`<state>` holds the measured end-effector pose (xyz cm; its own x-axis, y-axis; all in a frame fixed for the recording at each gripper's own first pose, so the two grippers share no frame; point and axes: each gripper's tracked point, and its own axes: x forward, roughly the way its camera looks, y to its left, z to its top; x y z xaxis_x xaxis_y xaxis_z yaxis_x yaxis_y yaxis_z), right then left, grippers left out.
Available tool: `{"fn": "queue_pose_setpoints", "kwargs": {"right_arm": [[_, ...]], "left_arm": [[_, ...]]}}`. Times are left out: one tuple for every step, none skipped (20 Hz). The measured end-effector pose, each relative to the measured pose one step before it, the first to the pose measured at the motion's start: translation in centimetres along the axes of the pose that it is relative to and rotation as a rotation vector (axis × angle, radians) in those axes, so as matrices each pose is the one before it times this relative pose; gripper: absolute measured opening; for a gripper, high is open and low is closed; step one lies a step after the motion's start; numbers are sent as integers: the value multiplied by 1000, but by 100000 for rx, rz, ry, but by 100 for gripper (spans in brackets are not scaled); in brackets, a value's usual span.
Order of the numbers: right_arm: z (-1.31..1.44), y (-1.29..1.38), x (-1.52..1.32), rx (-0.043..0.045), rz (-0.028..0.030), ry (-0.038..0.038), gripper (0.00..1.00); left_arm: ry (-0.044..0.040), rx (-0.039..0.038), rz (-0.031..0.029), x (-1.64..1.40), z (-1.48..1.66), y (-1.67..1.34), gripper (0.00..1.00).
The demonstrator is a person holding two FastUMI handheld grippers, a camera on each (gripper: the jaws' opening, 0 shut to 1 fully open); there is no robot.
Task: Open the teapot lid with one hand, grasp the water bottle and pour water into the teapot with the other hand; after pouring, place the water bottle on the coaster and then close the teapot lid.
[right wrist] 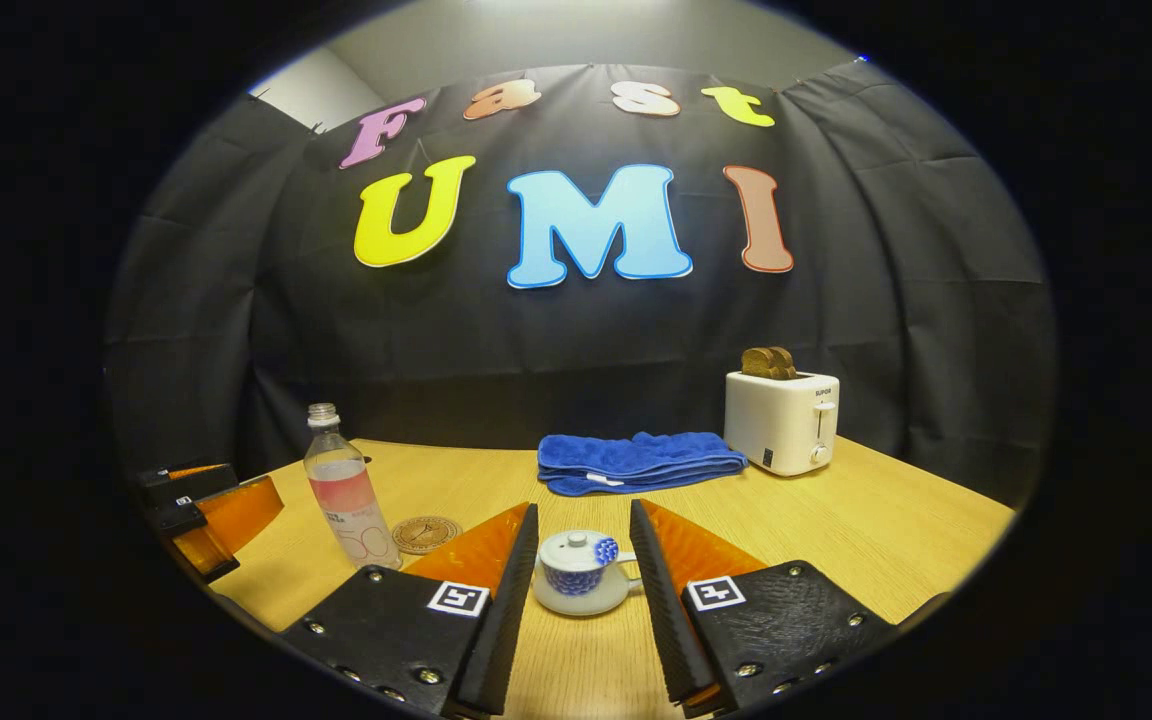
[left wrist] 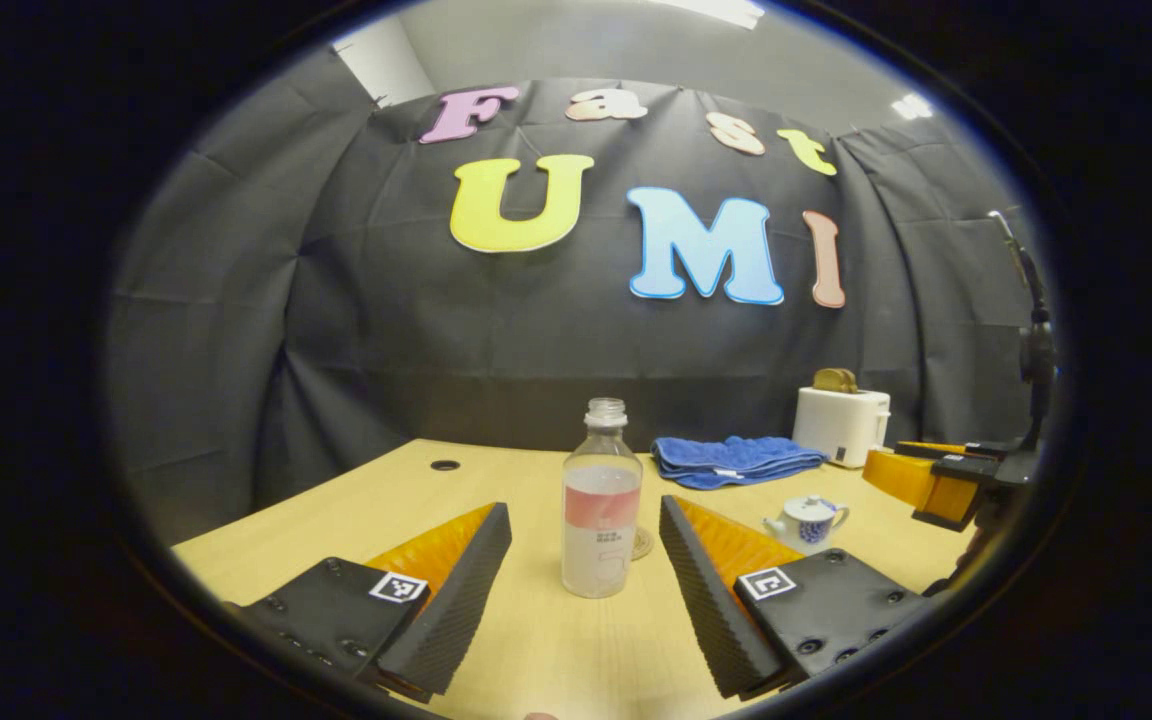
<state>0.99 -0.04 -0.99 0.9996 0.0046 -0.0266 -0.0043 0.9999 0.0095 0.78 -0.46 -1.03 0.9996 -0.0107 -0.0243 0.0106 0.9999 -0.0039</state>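
A clear water bottle (left wrist: 601, 500) with a pink label stands upright on the wooden table (left wrist: 496, 480). It is straight ahead of my open left gripper (left wrist: 584, 508), just beyond the fingertips and untouched. A round coaster (left wrist: 643, 543) lies right behind it. The small white teapot (right wrist: 576, 570) with blue flowers has its lid (right wrist: 573, 546) on. It sits in the gap of my open right gripper (right wrist: 582, 508), with neither finger touching it. The right gripper view also shows the bottle (right wrist: 341, 490), the coaster (right wrist: 426, 533) and the left gripper (right wrist: 256, 480) at the left. The left gripper view has the teapot (left wrist: 806, 522) and the right gripper (left wrist: 896, 460) at the right.
A folded blue towel (right wrist: 636, 460) lies at the back of the table (right wrist: 886, 540). To its right stands a white toaster (right wrist: 781, 420) with bread in its slots. A cable hole (left wrist: 445, 465) sits in the tabletop at the far left. A black stand (left wrist: 1036, 350) rises at the right edge.
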Motion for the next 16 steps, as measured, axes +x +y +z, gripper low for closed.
{"fn": "queue_pose_setpoints", "kwargs": {"right_arm": [[-116,-33,181,-345,-133,491,58],[-57,-28,286,-550,-28,336,57],[-43,26,295,-585,63,116,57],[-35,14,436,-702,270,313,58],[-23,38,441,-659,236,408,58],[-222,99,463,-705,363,624,58],[-172,131,513,-667,471,805,58],[-180,132,455,-266,461,821,58],[-414,148,500,-146,420,1119,58],[-342,93,427,-280,227,1102,57],[-273,6,447,-441,-53,1056,58],[-347,51,463,-572,31,1287,58],[-275,48,393,-489,200,1033,58],[-258,-85,444,-771,-700,799,58],[-255,-53,375,-722,160,646,58],[-469,116,262,-252,-192,1179,50]], "left_arm": [[227,-24,-120,67,-44,-10,100],[115,-35,-144,35,-85,-7,100],[314,37,-18,160,-106,19,100],[231,119,267,69,-186,85,100],[161,-28,55,132,43,97,100],[147,-155,-19,168,-144,18,100],[97,-77,-123,35,0,7,100],[251,107,-5,112,-194,1,100],[248,209,16,255,-73,82,100],[167,304,-37,47,-35,44,100],[185,283,-21,180,-8,68,100],[221,171,109,74,-97,146,100],[89,56,213,90,-16,150,100],[96,-119,308,152,-94,207,100],[188,-275,367,146,-120,153,100],[263,-347,330,48,-137,148,100]]}}
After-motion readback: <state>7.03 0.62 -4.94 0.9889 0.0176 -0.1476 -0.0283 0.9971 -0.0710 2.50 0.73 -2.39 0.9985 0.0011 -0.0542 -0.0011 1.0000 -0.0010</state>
